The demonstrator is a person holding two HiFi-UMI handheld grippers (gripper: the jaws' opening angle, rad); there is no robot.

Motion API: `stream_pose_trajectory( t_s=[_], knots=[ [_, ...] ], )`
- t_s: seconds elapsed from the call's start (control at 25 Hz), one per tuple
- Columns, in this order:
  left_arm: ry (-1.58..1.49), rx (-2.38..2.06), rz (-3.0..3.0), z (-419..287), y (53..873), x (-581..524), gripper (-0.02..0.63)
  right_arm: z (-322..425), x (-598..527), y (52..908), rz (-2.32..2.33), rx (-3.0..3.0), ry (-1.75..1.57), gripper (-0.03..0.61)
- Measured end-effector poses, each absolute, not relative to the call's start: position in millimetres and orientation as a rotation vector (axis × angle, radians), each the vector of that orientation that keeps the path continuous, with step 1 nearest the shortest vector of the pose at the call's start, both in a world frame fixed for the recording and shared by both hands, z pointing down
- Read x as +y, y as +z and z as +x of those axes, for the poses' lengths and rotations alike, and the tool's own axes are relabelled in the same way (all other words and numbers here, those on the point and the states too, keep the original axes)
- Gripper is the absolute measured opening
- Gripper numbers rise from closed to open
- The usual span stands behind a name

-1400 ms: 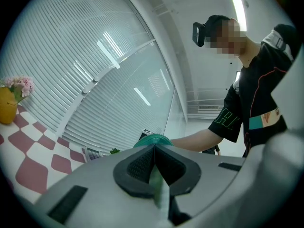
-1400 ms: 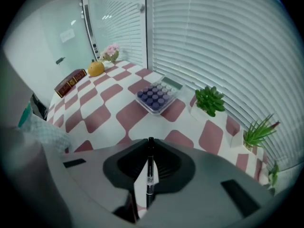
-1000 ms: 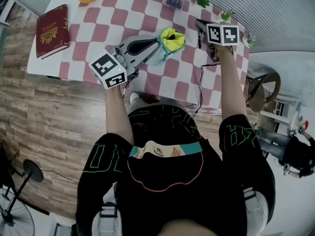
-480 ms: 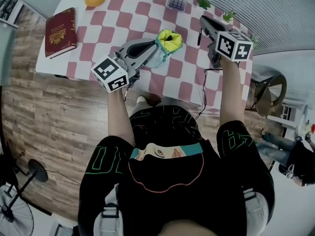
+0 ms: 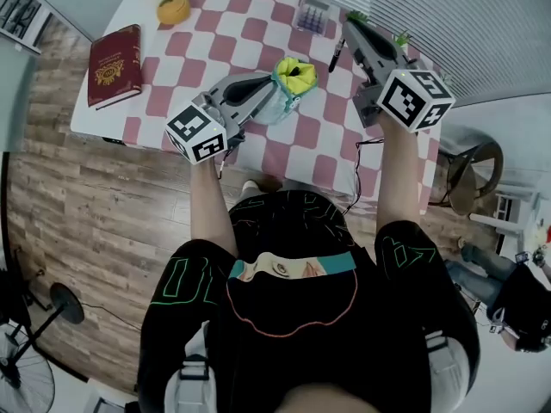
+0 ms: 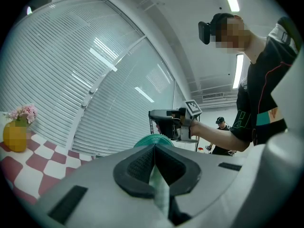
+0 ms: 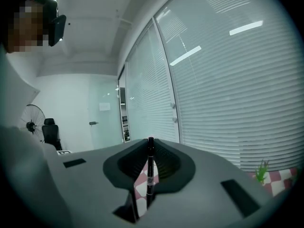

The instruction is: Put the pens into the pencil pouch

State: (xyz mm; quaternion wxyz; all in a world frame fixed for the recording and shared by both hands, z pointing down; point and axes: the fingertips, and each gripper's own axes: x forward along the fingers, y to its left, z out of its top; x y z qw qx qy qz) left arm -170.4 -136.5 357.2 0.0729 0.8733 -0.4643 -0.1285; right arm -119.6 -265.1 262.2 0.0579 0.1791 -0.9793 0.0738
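The pencil pouch (image 5: 291, 83), pale teal with a yellow lining, stands open-mouthed on the checked table (image 5: 215, 41). My left gripper (image 5: 272, 83) is shut on the pouch's near edge. In the left gripper view a strip of pale fabric (image 6: 159, 189) is pinched between the pads, and the teal rim (image 6: 151, 139) shows beyond. My right gripper (image 5: 347, 29) hangs in the air to the pouch's right, shut on a black pen (image 5: 333, 57). In the right gripper view that pen (image 7: 150, 167) stands upright between the jaws.
A red book (image 5: 115, 64) lies at the table's left edge, and an orange round thing (image 5: 173, 9) sits at the far left. A calculator (image 5: 313, 13) and small green plants (image 5: 357, 15) line the far side by the blinds. A chair (image 5: 469, 166) stands to the right.
My right gripper has risen off the table with the pen and tipped up to nearly level. The left gripper has kept its hold on the pouch.
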Motion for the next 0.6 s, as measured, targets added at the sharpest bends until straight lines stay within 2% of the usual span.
stream_pose_trajectory(
  t_s=[0.32, 0.6],
  knots=[
    [-0.357, -1.427, 2.633, -175.1, 350.4, -141.5, 0.002, -149.1, -227.9, 202.9, 0.360, -3.149, 0.158, 0.041],
    [-0.345, -1.433, 2.649, -172.7, 344.5, -143.5, 0.002, -167.7, -208.2, 220.6, 0.280, -3.166, 0.245, 0.042]
  ],
)
